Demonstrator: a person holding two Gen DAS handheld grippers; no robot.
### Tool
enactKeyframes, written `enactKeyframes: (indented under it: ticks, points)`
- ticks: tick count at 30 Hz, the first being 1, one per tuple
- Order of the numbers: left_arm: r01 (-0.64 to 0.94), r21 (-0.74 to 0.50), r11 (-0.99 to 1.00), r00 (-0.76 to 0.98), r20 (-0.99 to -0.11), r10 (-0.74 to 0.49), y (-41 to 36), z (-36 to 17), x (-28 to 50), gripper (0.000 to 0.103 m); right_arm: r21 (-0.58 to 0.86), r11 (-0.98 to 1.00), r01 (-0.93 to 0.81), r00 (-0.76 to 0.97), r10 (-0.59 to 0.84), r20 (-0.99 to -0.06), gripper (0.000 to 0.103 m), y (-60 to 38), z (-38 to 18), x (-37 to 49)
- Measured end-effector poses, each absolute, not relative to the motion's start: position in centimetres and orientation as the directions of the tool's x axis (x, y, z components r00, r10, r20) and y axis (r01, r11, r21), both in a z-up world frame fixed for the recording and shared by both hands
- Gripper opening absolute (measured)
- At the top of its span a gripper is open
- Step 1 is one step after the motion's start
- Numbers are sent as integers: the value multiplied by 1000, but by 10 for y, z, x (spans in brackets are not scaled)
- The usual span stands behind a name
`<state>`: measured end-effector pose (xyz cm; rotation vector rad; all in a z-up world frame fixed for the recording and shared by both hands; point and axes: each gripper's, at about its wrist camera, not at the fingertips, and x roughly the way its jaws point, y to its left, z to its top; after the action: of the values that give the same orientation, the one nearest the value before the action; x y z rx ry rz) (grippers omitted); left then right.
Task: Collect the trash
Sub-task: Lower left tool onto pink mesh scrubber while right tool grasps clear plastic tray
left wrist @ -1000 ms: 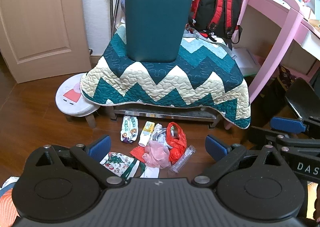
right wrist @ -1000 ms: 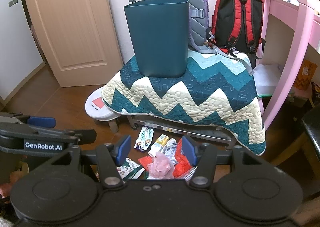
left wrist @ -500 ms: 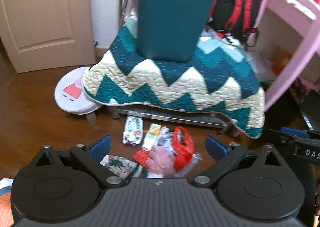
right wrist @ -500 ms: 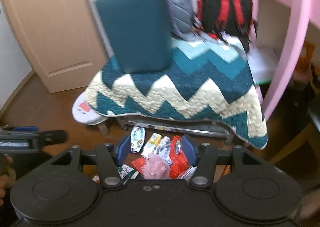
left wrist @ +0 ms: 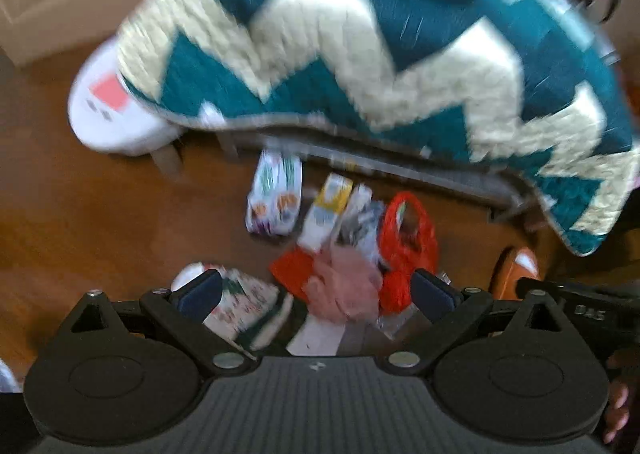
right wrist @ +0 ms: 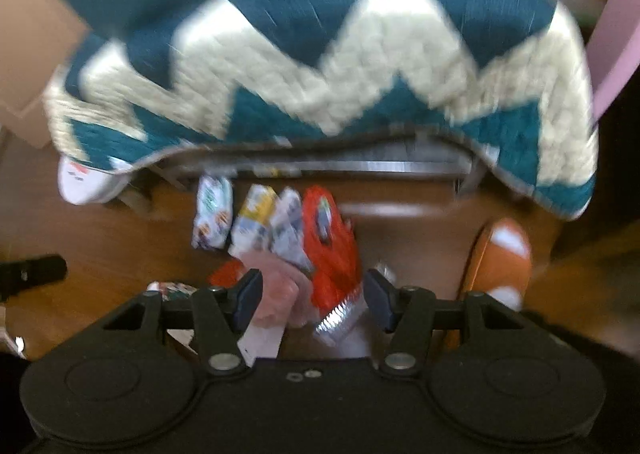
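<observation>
Both views are blurred, so fine detail is uncertain. The step in hand looks like the approach: two hand-held grippers are aimed down at a heap of trash on the wooden floor, and nothing has been picked up yet. The left gripper [left wrist: 316, 290] is spread wide and empty, its blue pads framing the near part of the heap. Ahead of its left finger lies a white printed wrapper [left wrist: 240, 304] with red and green marks. Farther ahead and left of centre is a pale snack packet [left wrist: 274, 197], then a yellow and white carton [left wrist: 326, 209] beside crumpled grey paper [left wrist: 360, 221]. Straight ahead between the fingers sits a soft pink wad [left wrist: 344, 286], and just right of it a red plastic bag [left wrist: 406, 250], loose and crinkled. The right gripper [right wrist: 314, 296] is also released and holds nothing; the red bag and a shiny ridged plastic piece [right wrist: 338, 316] lie between its fingers. To its right an orange slipper [right wrist: 500, 262] rests on the floor. Beyond the heap hangs a teal and cream zigzag quilt [right wrist: 360, 65]. The next move probably calls for lowering one gripper over a single light item and closing gently, since these pieces would slip or drag their neighbours.
</observation>
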<state>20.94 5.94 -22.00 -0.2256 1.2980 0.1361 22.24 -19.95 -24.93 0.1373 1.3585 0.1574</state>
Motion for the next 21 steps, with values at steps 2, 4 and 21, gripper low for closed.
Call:
enactKeyframes:
  ticks: [2,4,21]
  points:
    - [-232,-102,967,214,-975,-52,54,-247,224,101,170,985,25,133,165,-977,56,-201,-283,231]
    - [-230,-98,968,156,-986,-63,47,-277,239,101,189,977,103,61,184,-981,56,-205,-318,238]
    - [-249,-99,963,-120,-984,-132,41,-454,278,101,159,931,329,-242,246,-939,56,-190,-504,240]
